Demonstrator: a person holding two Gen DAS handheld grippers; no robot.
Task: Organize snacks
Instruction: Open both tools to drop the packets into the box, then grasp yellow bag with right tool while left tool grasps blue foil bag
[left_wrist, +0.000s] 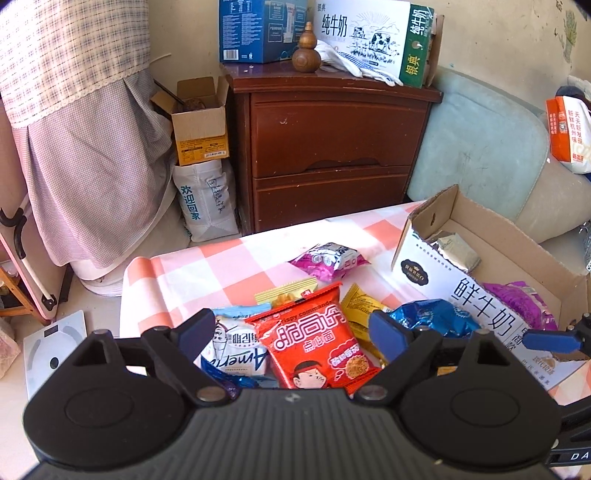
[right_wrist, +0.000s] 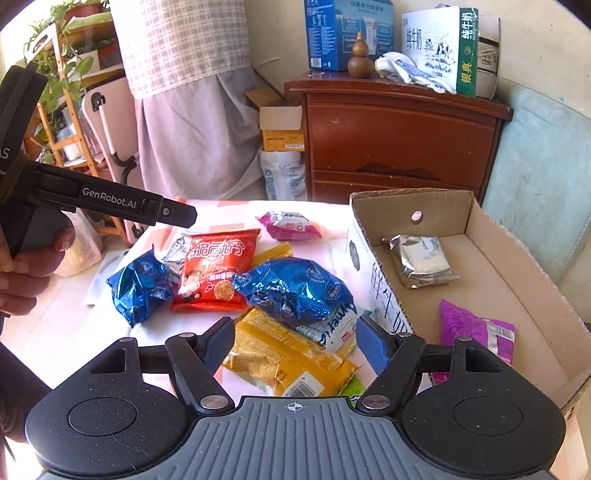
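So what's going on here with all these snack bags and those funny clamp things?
A person is sorting snacks into a cardboard box using two clamp tools. The left hand-held gripper hangs open over a red noodle packet, and the right hand-held gripper hangs open over a yellow packet. Neither holds anything. A silver packet and a purple packet already lie in the box; the rest sit on the checked tablecloth.
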